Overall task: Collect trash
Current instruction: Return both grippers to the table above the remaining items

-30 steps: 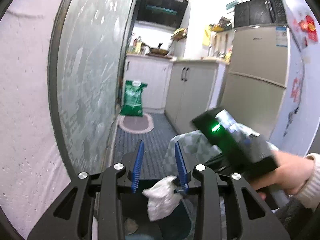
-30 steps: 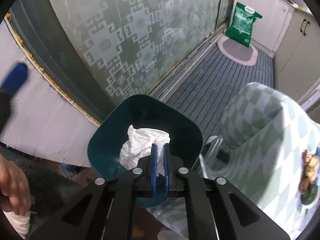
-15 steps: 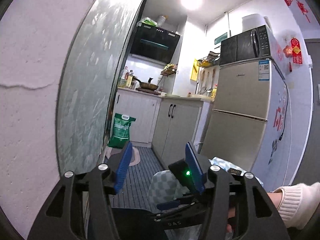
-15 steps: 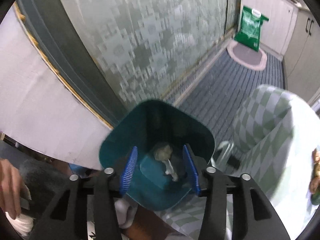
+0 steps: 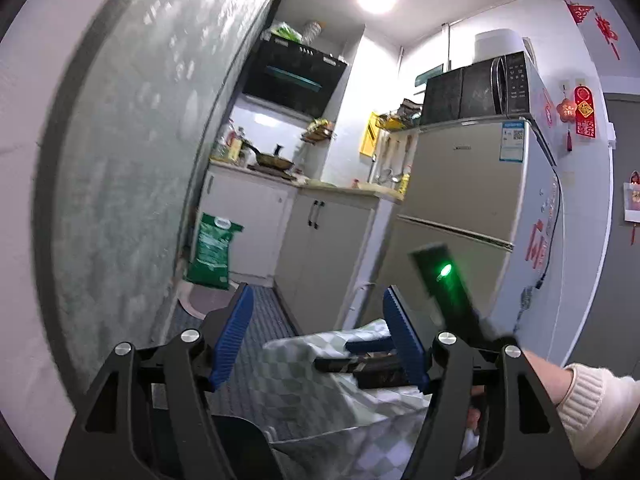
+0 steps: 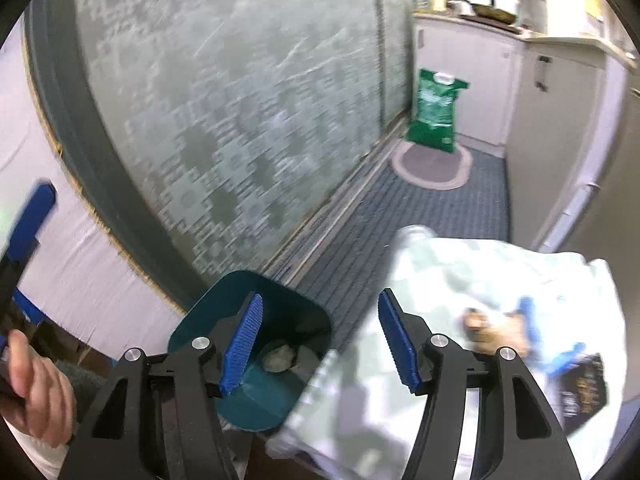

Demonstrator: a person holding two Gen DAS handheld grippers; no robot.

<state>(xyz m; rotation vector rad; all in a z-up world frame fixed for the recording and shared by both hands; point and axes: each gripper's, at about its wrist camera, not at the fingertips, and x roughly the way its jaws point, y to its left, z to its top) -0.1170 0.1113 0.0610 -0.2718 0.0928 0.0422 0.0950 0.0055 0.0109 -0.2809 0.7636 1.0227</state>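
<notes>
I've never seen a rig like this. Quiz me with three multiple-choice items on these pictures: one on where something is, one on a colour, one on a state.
1. Where does the green bag stand?
A. on the floor by the cabinet
B. on the fridge
C. in the bin

2. What colour is the bin?
A. red
B. teal
C. white

3. How is the right gripper?
A. shut on a tissue
B. shut on nothing
C. open, nothing between its fingers

Answers:
1 A: it stands behind the oval mat, at the foot of the white cabinet.
2 B: its wall shows teal in the right wrist view.
3 C: its blue fingers stand apart, having just opened; crumpled trash lies in the bin below.
</notes>
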